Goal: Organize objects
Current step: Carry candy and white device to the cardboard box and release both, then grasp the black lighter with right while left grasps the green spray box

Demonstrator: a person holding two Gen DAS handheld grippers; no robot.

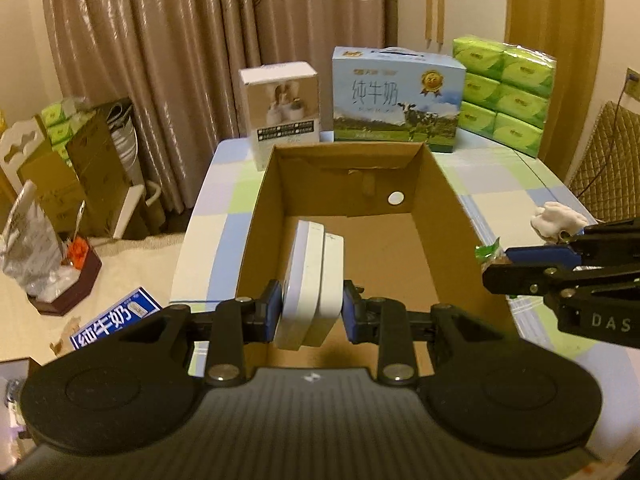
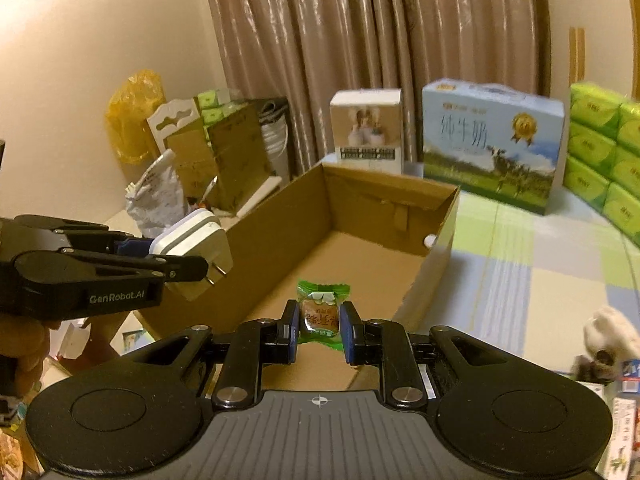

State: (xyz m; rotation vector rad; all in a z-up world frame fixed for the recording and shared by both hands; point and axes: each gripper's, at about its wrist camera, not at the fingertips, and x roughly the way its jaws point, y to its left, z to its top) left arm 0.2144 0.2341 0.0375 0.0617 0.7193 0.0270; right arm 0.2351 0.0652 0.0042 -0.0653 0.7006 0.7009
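An open cardboard box (image 1: 444, 200) (image 2: 440, 224) lies on the checked tablecloth with nothing visible inside it. My left gripper (image 1: 310, 308) is shut on a white plug adapter (image 1: 308, 280), held over the box's near end. From the right wrist view the same adapter (image 2: 196, 240) shows its metal prongs, hanging by the box's left wall. My right gripper (image 2: 319, 326) is shut on a small green-wrapped candy (image 2: 320, 312) above the box's near edge. In the left wrist view that gripper (image 1: 494, 262) reaches in from the right beside the box, with the candy (image 1: 488, 250) at its tips.
Behind the box stand a white product box (image 1: 280, 108), a blue milk carton (image 1: 396, 100) and stacked green tissue packs (image 1: 504, 96). A small white plush (image 1: 558, 220) lies right of the box. Cartons and bags (image 1: 60, 184) crowd the floor at left, before a curtain.
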